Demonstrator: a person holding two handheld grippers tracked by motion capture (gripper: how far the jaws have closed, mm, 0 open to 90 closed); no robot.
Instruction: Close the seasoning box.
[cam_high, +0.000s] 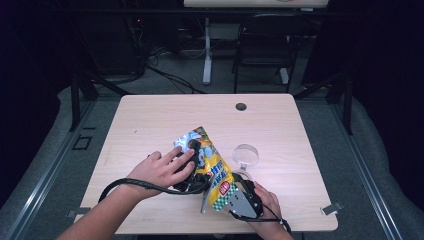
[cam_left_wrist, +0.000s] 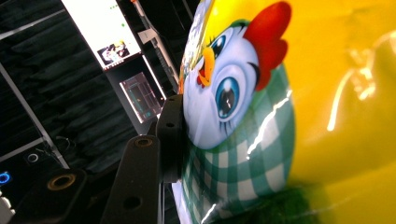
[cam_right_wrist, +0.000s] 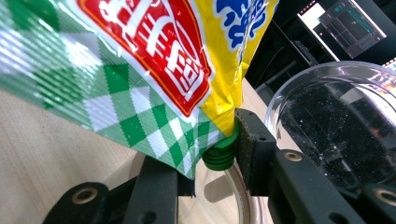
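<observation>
desk (cam_high: 150, 120): pale wood, round cable hole (cam_high: 241, 106) near far edge
chair (cam_high: 265, 42): dark, beyond the desk
monitor (cam_left_wrist: 102, 30): lit, in the dark background

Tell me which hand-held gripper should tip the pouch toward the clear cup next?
Probably the left hand-held gripper: it clamps the body of the pouch. The right hand-held gripper sits at the pouch's green spout, beside the clear cup, and looks better placed to steady it.
</observation>
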